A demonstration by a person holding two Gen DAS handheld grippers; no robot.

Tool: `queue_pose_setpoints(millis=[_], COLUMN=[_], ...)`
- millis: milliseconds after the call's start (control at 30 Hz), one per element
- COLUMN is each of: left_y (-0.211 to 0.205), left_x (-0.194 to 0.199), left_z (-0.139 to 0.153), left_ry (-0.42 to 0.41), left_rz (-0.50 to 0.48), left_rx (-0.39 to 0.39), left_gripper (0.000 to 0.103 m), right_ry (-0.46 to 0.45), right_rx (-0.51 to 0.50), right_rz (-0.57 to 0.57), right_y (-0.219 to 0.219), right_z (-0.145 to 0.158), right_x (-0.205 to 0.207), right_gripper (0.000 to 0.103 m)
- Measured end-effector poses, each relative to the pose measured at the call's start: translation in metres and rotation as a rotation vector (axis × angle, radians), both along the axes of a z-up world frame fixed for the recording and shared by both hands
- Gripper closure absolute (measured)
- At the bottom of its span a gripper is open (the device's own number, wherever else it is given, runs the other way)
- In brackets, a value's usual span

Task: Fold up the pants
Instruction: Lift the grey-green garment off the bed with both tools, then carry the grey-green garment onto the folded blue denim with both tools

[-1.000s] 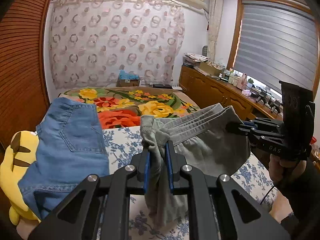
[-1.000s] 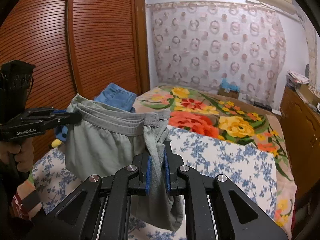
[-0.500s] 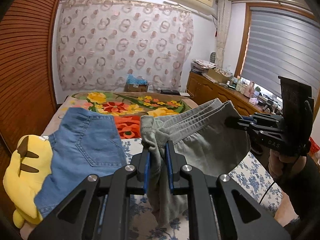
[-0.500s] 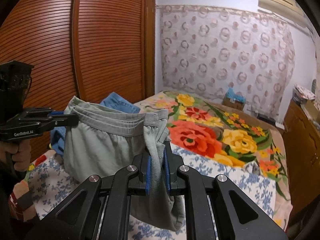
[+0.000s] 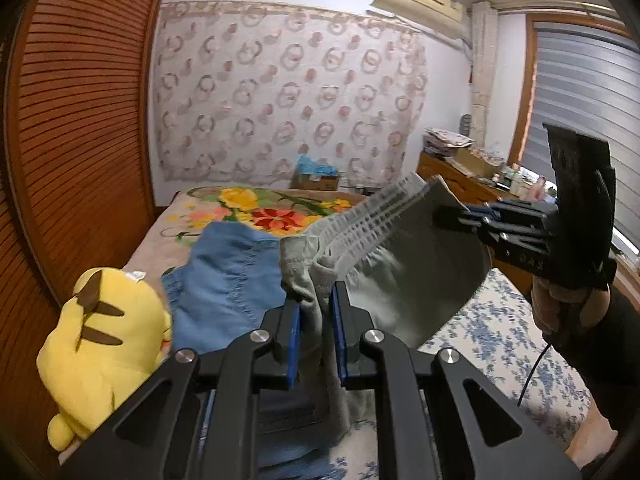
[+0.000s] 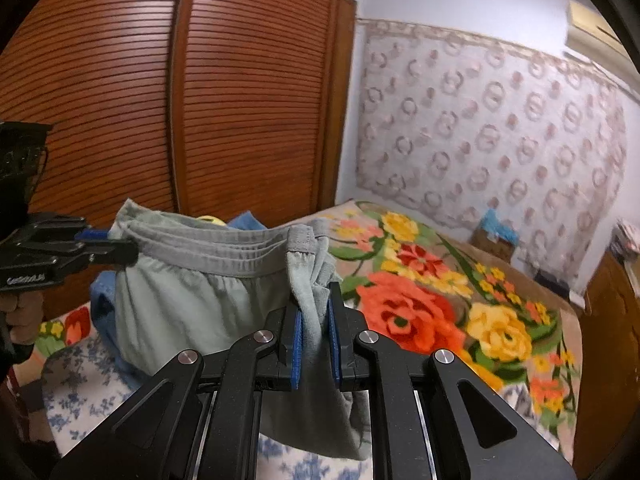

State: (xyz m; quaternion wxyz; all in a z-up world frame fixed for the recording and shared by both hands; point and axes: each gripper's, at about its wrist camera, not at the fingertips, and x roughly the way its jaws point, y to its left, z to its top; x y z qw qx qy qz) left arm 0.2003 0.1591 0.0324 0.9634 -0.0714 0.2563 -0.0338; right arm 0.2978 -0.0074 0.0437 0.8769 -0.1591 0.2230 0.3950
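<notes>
On left gripper [image 6: 120, 249]: "GenRobot.AI" lettering, blurred

Grey pants [image 5: 420, 272], elastic waistband stretched taut in air above bed, fabric hanging bunched below, both ends pinched.

I see the bed [image 5: 496, 320] spread with a white sheet [image 5: 500, 332] printed with blue flowers on the near part, and a blanket [image 6: 432, 300] with large red and yellow flowers on the far part. A blue denim garment [image 5: 228, 280] lies on it, beside a yellow plush toy [image 5: 100, 344] that seems to rest at the bed's edge.
</notes>
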Motion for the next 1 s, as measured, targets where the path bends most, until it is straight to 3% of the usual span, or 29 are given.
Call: queue_pose_setpoints(millis=[567,867,1000], left_y=[0.033,0.049,0.053], left_x=[-0.026,-0.023,-0.022], left_z=[-0.029,-0.05,-0.06], left_ry=[-0.007,0.054,0.073], left_rz=[0.165,0.237,0.249], left_rx=[-0.072,-0.083,-0.097], left_gripper=[0.091,0.091,0.091], right_ry=[-0.027,0.071,0.095], right_rx=[-0.039,-0.037,-0.054], right_rz=[0.184,0.223,0.178], right_y=[0.118,0.159,0.166], right_z=[-0.013,-0.028,-0.03], right_x=[0.039,0.053,0.061], right_gripper=[0.095,0.095,0.083])
